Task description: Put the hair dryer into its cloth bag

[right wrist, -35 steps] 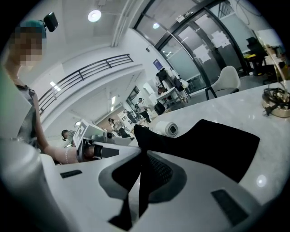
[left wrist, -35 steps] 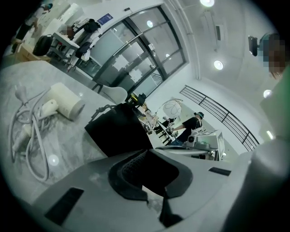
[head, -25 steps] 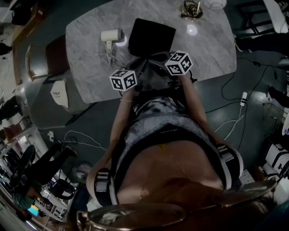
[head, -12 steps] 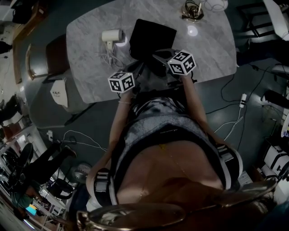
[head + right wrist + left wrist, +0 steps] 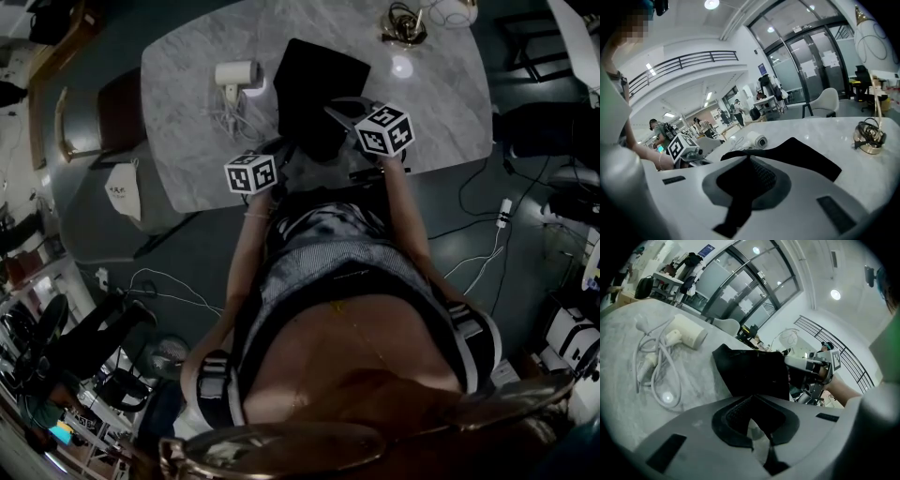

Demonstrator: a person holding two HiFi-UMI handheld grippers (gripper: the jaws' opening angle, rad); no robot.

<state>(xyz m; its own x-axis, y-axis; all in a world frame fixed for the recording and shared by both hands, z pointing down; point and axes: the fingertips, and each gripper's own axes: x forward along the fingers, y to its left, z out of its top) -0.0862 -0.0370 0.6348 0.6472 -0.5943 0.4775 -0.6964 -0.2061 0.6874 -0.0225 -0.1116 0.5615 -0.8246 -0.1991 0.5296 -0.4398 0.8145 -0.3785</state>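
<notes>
One claw (image 5: pixel 750 159) (right) pinching cloth bag (image 5: pixel 314 80), hair dryer (image 5: pixel 234 74) apart, leftward

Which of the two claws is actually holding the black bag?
The right claw: its jaws pinch an edge of the black cloth bag. The left claw is shut on nothing.

Bare surface (image 5: pixel 450 103) lies open right of the cloth bag (image 5: pixel 314 80); hair dryer (image 5: pixel 234 73) and cord (image 5: pixel 223 117) crowd its left
</notes>
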